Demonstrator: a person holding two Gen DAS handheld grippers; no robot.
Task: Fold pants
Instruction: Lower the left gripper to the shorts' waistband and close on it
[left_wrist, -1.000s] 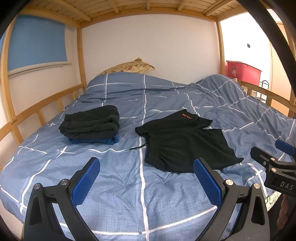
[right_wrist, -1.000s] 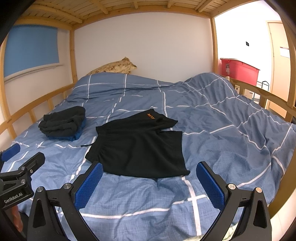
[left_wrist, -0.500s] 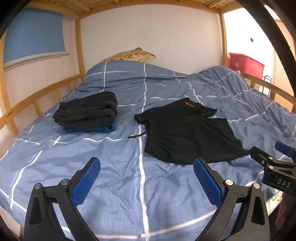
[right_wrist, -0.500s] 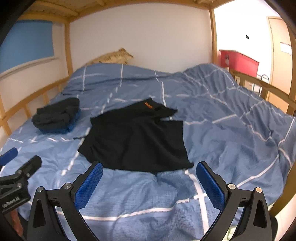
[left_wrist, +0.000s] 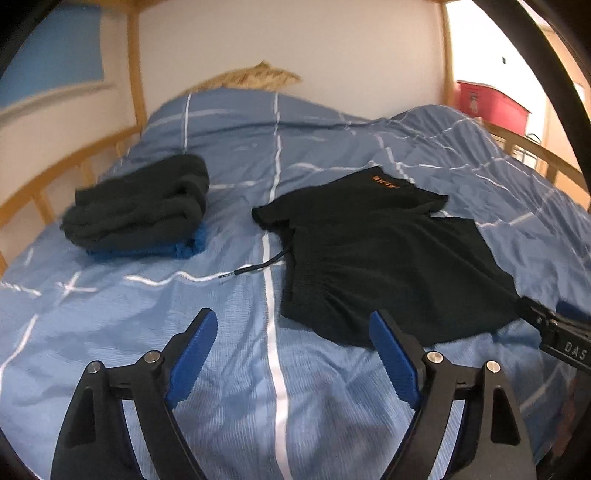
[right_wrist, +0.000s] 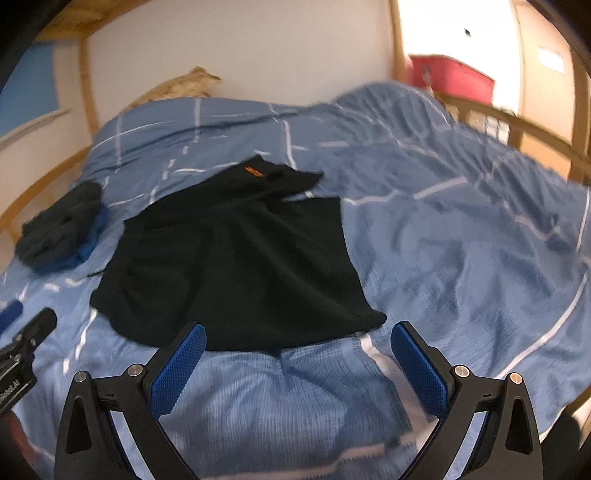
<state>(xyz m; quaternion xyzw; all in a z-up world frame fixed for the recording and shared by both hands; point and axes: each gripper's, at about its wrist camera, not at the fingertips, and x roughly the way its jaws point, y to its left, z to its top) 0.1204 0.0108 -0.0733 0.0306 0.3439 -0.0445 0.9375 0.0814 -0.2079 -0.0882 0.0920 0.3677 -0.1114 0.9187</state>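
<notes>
So the black fabric shorts with a small orange logo (left_wrist: 373, 254) are lying spread out flat on the bed, on top of the blue duvet with thin white grid lines (left_wrist: 229, 369). The logo end points toward the far wall, and a thin black drawstring (left_wrist: 258, 266) trails off the left edge of the shorts onto the duvet. One leg looks partly flopped over the other near the far end, but it's all black on black so hard to say exactly how.

The left gripper with blue ribbed pads (left_wrist: 291, 339) is spread wide, nothing between the jaws, hovering just above the duvet right by the near left corner of the shorts. Its right pad lines up with the near hem in the left wrist view, can't tell if it's actually touching. The right gripper with the same blue pads (right_wrist: 295, 347) is also wide open and holding nothing, sitting by the near edge of the shorts, roughly under the near right corner. You can see each gripper poking into the other's view at the edge.

Off to the left of the shorts, well apart, there's a stack of folded dark grey clothes on top of something bright blue (left_wrist: 138, 210). At the head of the bed a tan patterned pillow (left_wrist: 255, 75) rests against the white wall. Wooden bed-frame rails (left_wrist: 85, 151) run along the side, and a red plastic storage bin (left_wrist: 489, 105) sits beyond the far right corner.
</notes>
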